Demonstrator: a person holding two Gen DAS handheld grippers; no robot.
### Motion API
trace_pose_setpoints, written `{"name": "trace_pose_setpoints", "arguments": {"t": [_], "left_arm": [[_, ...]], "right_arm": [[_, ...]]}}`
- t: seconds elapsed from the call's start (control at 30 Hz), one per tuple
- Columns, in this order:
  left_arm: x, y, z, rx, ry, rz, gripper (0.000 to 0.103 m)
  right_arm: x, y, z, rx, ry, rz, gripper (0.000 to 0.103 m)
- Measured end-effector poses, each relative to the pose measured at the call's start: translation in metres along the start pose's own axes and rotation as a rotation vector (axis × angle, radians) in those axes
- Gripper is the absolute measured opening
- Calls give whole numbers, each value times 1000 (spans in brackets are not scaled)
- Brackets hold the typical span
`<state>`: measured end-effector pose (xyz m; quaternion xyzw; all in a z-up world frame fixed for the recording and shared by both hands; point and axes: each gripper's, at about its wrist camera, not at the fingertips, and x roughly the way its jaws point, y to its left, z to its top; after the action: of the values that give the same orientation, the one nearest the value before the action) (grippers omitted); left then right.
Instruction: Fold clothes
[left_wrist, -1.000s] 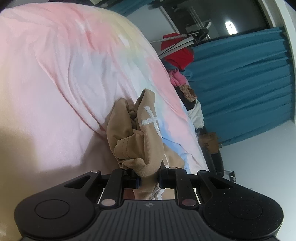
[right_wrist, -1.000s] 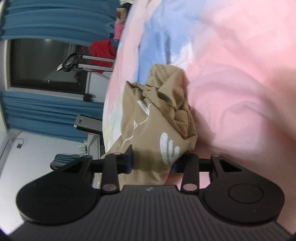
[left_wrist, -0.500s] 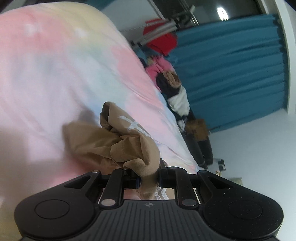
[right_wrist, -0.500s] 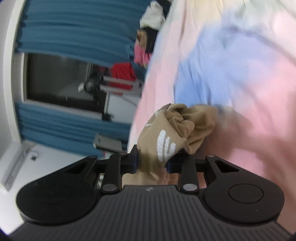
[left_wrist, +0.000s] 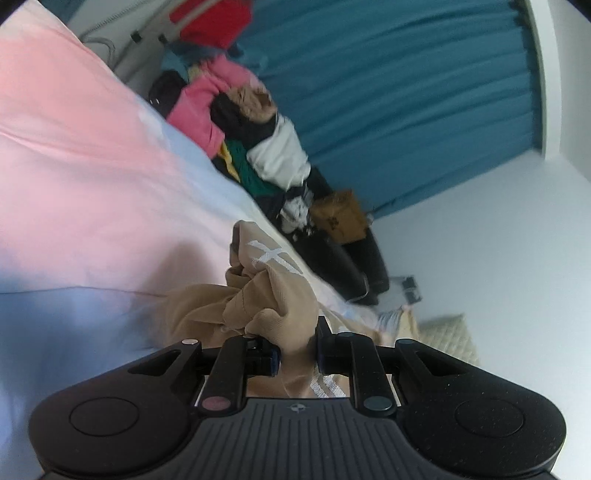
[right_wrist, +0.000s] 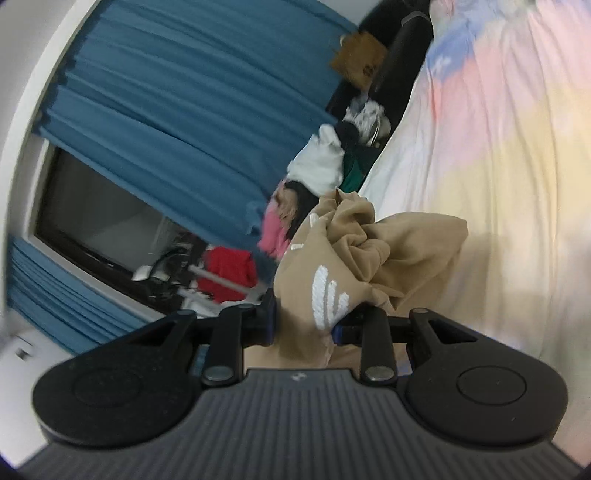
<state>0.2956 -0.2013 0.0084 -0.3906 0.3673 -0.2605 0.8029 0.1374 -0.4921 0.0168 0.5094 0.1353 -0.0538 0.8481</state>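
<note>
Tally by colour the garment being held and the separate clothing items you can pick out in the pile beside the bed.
Tan: 1, the tan garment pinched in the left tool and the right tool
Pink: 1, the pink top
White: 1, the white top
Red: 1, the red item
Total: 4; the darker pieces in the pile are too tangled to count.

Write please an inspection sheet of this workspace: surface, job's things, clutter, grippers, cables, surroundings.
Surface: pastel pink, blue and yellow bed sheet, wrinkled.
Job's things: crumpled tan fabric garment with white print, bunched, held by both grippers.
Clutter: mixed heap of clothes beside the bed; brown paper bag.
Grippers: left gripper shut on the garment; right gripper shut on the garment.
Cables: nothing seen.
Surroundings: teal pleated curtains; dark window; red cloth on a rack.
</note>
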Motion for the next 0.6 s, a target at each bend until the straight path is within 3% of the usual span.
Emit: {"name": "trace_pose_setpoints", "arguments": {"t": [0.17,0.3,0.43,0.5,0.6], "left_arm": [[30,42,-26,86,93,92,20],[18,68,-49,136,194,167,23],[0,79,-69,244,227,243,34],[-4,79,-76,310,230,304,44],[-20,65,-79,419,209,374,67]], "right_arm": [[10,-63,-35,47,53,-135,31],[2,-97,-73,80,112,-236,31],[-13,-108,-100,82,156,-313,32],[-12,-116,-105,124,187,-339,37],[-20,-112,-106,159,228,-377,43]]}}
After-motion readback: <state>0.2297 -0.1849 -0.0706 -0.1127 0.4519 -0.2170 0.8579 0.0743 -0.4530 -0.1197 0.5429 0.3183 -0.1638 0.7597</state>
